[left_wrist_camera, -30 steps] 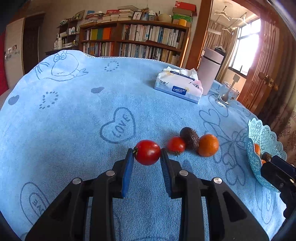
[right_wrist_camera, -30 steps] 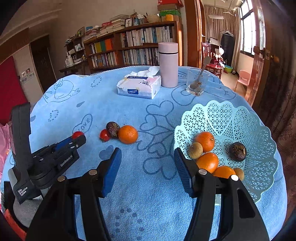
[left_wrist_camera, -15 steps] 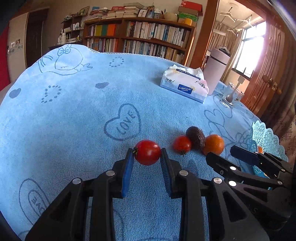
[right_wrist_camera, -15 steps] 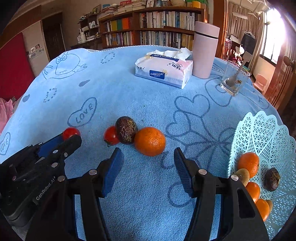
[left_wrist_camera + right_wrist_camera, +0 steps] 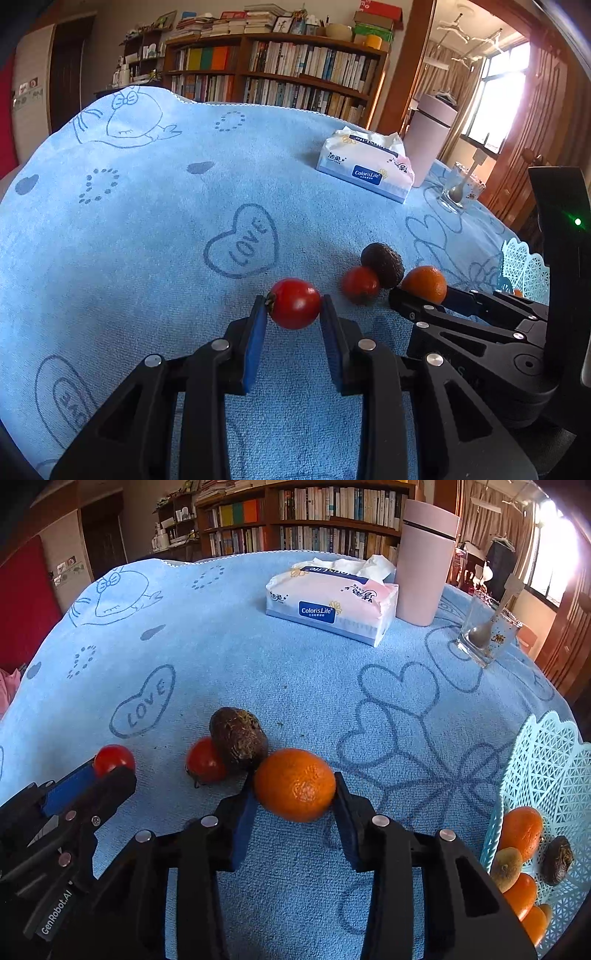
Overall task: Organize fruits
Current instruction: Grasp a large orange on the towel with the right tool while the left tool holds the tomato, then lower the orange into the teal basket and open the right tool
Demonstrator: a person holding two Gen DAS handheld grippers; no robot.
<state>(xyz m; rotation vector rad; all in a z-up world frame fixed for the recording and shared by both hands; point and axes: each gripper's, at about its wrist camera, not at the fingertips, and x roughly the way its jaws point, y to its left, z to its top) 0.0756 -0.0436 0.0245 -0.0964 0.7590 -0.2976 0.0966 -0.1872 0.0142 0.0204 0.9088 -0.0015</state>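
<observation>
A blue cloth (image 5: 147,221) with heart and "LOVE" doodles covers the table. Behind it a wooden bookcase (image 5: 295,74) runs along the back wall, packed with books, and more books and boxes are piled on top. A dark door (image 5: 66,81) stands at the far left, next to a red panel (image 5: 22,602). On the right, hard daylight pours through a window (image 5: 495,99) past curtains, and the glass is washed out white. A wooden door (image 5: 535,147) with a round knob is beside it.

Red tomato (image 5: 294,303) between left gripper (image 5: 294,310) jaws; orange (image 5: 424,283) beyond
</observation>
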